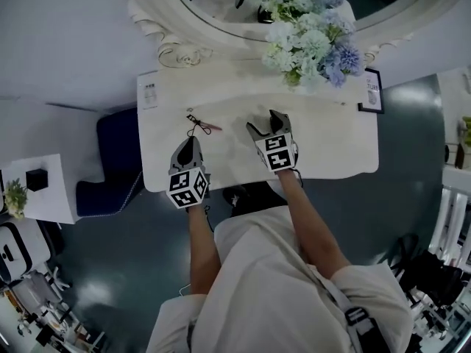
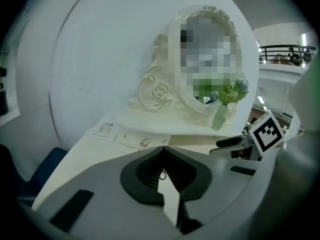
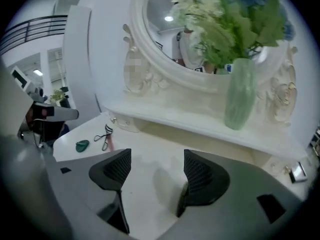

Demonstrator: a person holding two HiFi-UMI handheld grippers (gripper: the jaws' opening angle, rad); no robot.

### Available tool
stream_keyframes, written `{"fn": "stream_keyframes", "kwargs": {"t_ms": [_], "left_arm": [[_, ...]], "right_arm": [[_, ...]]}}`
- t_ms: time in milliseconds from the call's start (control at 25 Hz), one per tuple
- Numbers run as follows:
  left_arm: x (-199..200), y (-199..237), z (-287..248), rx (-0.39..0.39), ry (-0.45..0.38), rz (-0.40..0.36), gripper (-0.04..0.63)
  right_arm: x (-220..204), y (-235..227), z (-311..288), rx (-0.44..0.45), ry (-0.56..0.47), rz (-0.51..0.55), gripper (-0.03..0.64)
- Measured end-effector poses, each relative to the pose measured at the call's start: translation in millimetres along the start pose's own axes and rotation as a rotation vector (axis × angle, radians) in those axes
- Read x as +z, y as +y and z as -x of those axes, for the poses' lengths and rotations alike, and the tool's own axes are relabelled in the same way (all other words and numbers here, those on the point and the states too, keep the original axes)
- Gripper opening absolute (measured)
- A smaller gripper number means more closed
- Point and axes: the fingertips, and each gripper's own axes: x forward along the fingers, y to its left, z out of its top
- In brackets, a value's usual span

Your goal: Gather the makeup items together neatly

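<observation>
While the vase (image 3: 240, 91) holds flowers (image 1: 309, 31), one curler (image 1: 194, 122) and one pink stick (image 1: 212, 127) lie left of it; the left gripper (image 2: 162, 173) has its jaws clenched together, the right gripper (image 3: 152, 171) has its jaws released.

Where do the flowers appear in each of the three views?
Head view: the flowers are at top, right of centre, seen from above.
Left gripper view: small, right of centre.
Right gripper view: large, at top right.
Shared landmark: the white ornate mirror behind them.
</observation>
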Motion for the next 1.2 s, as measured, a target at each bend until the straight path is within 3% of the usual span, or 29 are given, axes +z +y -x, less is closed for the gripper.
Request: {"fn": "stream_keyframes", "kwargs": {"t_ms": [160, 280, 440, 480, 560, 920, 1000, 1200], "left_arm": [[0.0, 18.2, 8.5, 0.041, -0.011, 0.022, 0.014], [1.4, 32.4, 14.7, 0.066, -0.016, 0.04, 0.014], [5.5, 52.7, 22.5, 0.105, -0.026, 0.06, 0.015], [6.8, 57.6, 24.1, 0.116, -0.03, 0.065, 0.015], [8.1, 65.5, 26.2, 0.135, -0.036, 0.073, 0.015], [5.4, 81.5, 23.1, 0.171, -0.037, 0.101, 0.014], [6.3, 79.4, 21.5, 0.167, -0.036, 0.098, 0.014], [9.3, 74.6, 21.0, 0.158, -0.039, 0.089, 0.014]], "right_arm": [[20.3, 64.0, -29.2, 0.188, 0.006, 0.089, 0.334], [13.1, 103.9, -51.1, 0.337, 0.05, 0.149, 0.334], [-2.8, 130.4, -69.9, 0.437, 0.137, 0.253, 0.331], [-2.8, 133.1, -72.4, 0.443, 0.148, 0.273, 0.314], [-1.0, 132.9, -77.6, 0.435, 0.152, 0.32, 0.193], [-8.3, 145.2, -89.6, 0.471, 0.214, 0.429, 0.135], [-11.0, 144.3, -90.4, 0.453, 0.224, 0.447, 0.078], [-10.5, 146.3, -87.3, 0.431, 0.229, 0.428, 0.066]]}}
